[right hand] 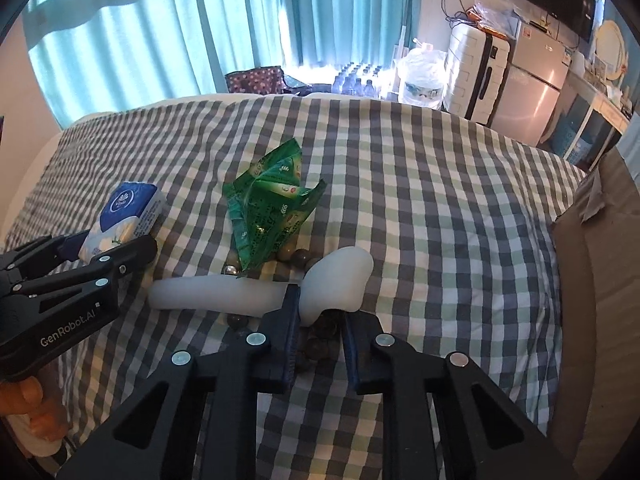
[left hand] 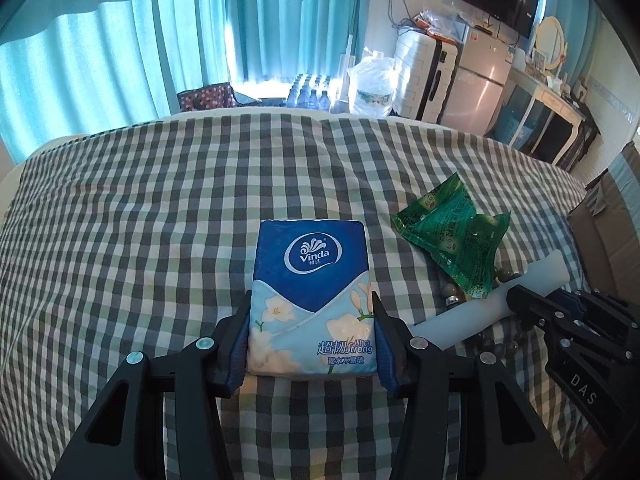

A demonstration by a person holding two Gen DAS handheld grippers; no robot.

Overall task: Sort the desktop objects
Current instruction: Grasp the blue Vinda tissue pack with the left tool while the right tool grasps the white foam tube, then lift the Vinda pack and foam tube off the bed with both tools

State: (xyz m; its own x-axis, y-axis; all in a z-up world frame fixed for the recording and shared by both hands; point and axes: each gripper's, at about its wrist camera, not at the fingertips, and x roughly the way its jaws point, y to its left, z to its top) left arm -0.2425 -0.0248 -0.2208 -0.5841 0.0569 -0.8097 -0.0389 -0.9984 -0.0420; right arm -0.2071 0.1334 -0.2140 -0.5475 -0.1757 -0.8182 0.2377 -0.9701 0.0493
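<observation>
A blue-and-white Vinda tissue pack [left hand: 312, 300] sits squarely between the jaws of the left gripper [left hand: 312, 320], its lower half pinched on both sides by the blue-lined pads while its upper half juts out over a bed [left hand: 140, 208] covered in a grey, green and white checked sheet. The pack's front carries the oval "Vinda" logo, white flowers, the words "Ultra Strong" and lines of Chinese characters. Seen from the right wrist view, the same pack [right hand: 124, 216] is raised at a tilt off the sheet, and the side of the left gripper [right hand: 116, 250] reads "GenRobot.AI"; in the left wrist view the body of the right gripper [left hand: 532, 308] shows the letters "DAS". To the right of the pack lies a crumpled green wrapper [left hand: 452, 236] printed with small text too fine to read, its lower corner lying over a long white L-shaped object [right hand: 280, 284] and a string of dark round beads [right hand: 316, 340] that runs beneath both. The right gripper [right hand: 318, 316] has its jaws set narrowly apart around the bend of the white object, the left pad touching it at the elbow and the right pad just beside its bulbous end; whether they actually clamp it cannot be told. A cardboard box [right hand: 592, 264] stands at the bed's right edge, and beyond the bed are teal curtains [left hand: 120, 40], bottled water [left hand: 312, 94], a white suitcase [left hand: 420, 76] and a small fridge [left hand: 476, 84].
</observation>
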